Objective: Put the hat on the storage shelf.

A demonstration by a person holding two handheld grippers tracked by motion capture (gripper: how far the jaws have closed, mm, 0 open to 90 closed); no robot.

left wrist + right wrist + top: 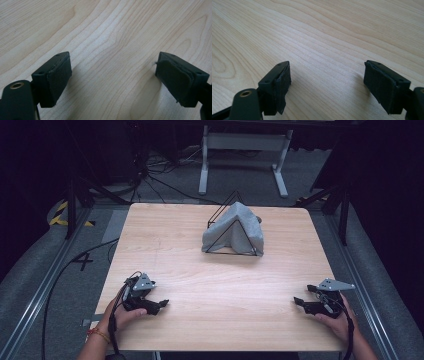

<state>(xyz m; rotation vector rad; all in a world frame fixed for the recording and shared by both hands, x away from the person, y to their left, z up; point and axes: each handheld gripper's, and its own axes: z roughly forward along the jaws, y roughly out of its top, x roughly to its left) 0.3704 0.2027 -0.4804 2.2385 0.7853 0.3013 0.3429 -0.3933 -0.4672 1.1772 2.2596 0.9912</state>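
Both claws rest open on the table, well short of the cloth-draped wire frame.

The left claw (162,305) sits at the near left of the wooden table (200,285), its jaws spread wide with only bare wood between them; the right claw (298,302) sits at the near right, jaws equally wide apart and holding nothing. Each is gripped by a hand at the table's near edge. The grey cloth (237,232) hangs over a black triangular wire frame (220,215) far across the table, slightly right of centre, well apart from both claws.
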